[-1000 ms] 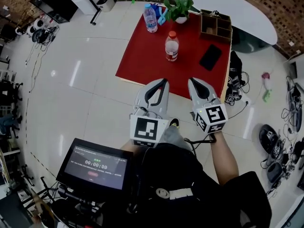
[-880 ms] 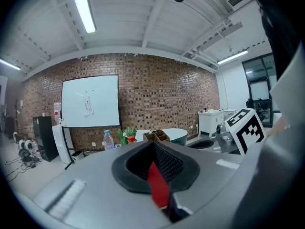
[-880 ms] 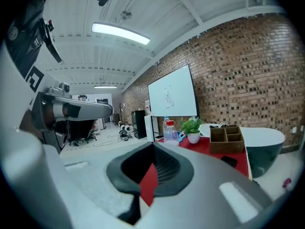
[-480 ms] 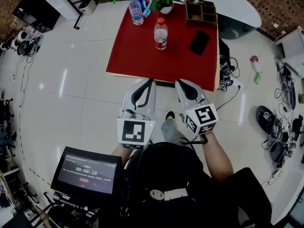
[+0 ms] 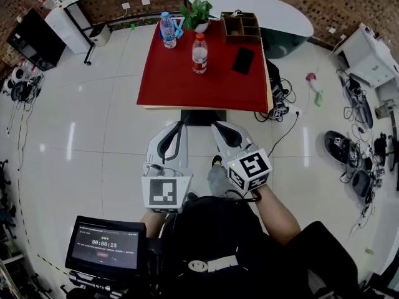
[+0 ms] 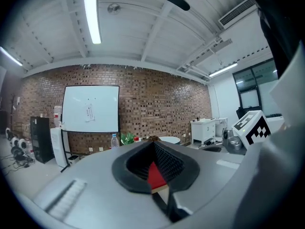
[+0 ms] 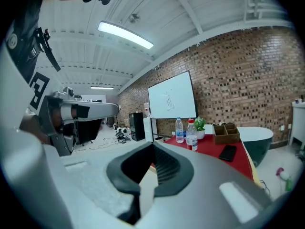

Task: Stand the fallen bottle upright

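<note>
Over glossy white floor [image 5: 93, 136], short of red-topped table [image 5: 187, 89]: left gripper [image 5: 179, 124], right gripper [image 5: 216, 128] side by side, near level, aimed tableward. Grey moulded shells, ribbed black pads [image 7: 164, 167]; both jaws closed tip-to-tip, gripping nothing. Clear plastic red-capped bottle [image 5: 199, 53] upright on table, well beyond jaws.

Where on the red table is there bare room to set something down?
The near half of the red table is bare, from the red-capped bottle and black phone down to the near edge. The left side below the blue-capped bottle is free too. The far edge is crowded: plant, wooden organizer.
</note>
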The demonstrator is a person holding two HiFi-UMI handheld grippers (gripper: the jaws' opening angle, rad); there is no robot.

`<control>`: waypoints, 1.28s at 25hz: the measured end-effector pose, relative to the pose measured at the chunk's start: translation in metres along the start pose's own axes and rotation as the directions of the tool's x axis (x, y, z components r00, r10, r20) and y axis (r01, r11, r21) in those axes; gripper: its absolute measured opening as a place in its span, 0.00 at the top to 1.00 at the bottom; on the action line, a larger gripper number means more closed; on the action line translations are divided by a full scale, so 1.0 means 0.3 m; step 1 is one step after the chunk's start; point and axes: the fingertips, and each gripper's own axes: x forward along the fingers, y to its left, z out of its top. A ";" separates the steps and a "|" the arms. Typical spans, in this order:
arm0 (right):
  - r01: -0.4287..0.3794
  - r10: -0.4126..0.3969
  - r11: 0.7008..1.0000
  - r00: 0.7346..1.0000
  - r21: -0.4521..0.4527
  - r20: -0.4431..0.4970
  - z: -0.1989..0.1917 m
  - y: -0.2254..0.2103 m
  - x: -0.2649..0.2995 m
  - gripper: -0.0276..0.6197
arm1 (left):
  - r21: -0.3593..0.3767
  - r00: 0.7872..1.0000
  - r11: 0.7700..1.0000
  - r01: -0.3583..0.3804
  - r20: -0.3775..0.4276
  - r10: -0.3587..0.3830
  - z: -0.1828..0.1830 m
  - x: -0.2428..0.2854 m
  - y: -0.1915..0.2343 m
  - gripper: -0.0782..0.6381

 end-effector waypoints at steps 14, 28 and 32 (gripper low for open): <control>-0.076 0.074 0.997 0.995 0.021 0.059 0.101 0.354 -0.310 0.95 | -0.013 0.998 0.998 0.055 -0.019 -0.056 0.004 -0.344 -0.174 0.88; -0.064 0.056 0.997 0.990 0.052 0.130 0.150 0.274 -0.384 0.95 | 0.006 0.998 0.999 0.049 0.031 -0.049 0.043 -0.277 -0.252 0.88; -0.062 0.057 0.998 0.987 0.025 0.152 0.193 0.264 -0.388 0.95 | 0.017 0.997 0.998 0.060 0.043 -0.061 0.068 -0.256 -0.266 0.88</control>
